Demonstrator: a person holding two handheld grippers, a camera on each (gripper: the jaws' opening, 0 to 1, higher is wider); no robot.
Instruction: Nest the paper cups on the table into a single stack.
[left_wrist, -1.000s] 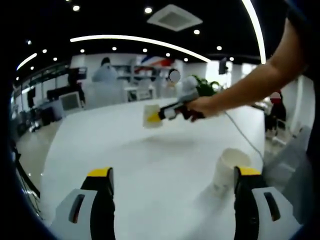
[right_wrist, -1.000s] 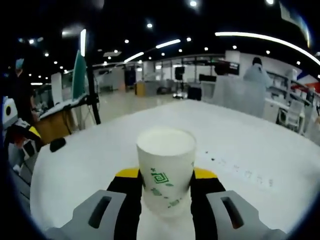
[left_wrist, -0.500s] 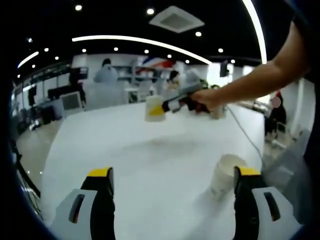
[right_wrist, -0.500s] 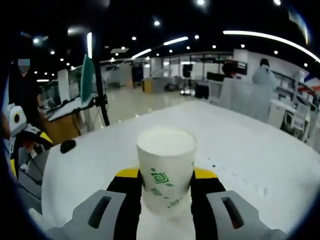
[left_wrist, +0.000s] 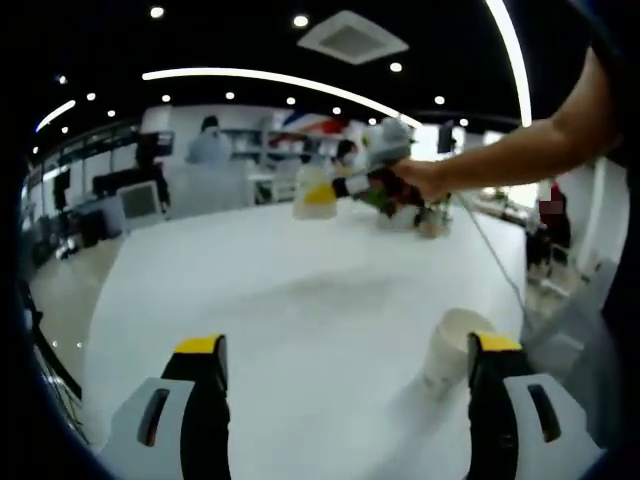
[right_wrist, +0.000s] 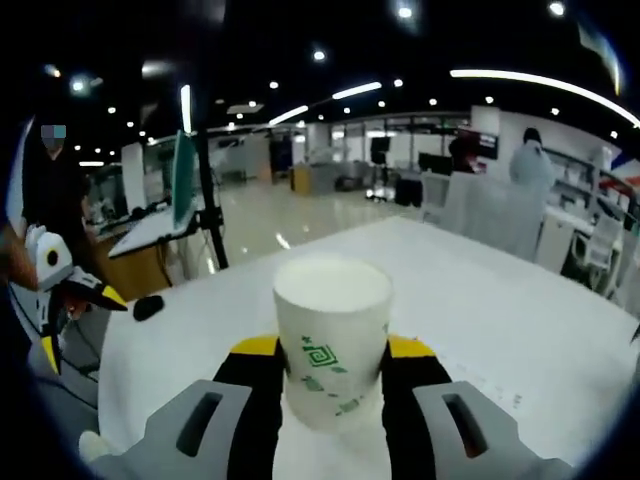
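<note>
Left gripper view, near to far: the left tool (left_wrist: 345, 350) sits low over the white desk (left_wrist: 300, 300), its two yellow-tipped jaws spread wide w/ nothing between them. Just beside the right-hand jaw, a white paper cup (left_wrist: 452, 345) stands on the desk, mouth up; can't tell if it touches the jaw. Further off and up in the air, well above the desk, the right tool (left_wrist: 335, 190) comes in from the right, held in a person's hand (left_wrist: 420, 178) at the end of a bare forearm. It carries a second cup (left_wrist: 311, 192), pale w/ a yellow band, tipped sideways. Behind: an office w/ monitors, shelves, a person in light clothing, ceiling lights.

Right gripper view, near to far: the right tool (right_wrist: 332, 365) has its jaws closed in on the cup w/ green print (right_wrist: 332, 335), gripping the lower part from both sides. Cup looks upright in this view, open mouth at top, rim round and pale. Below and beyond it, the white desk (right_wrist: 480, 310) stretches away. At the left edge, the left tool (right_wrist: 55, 290) shows as a grey-and-yellow shape. Beyond that, a dark small object (right_wrist: 148, 307) lies on the desk edge, then a stand w/ a screen, open floor, more desks, a person standing far right.
</note>
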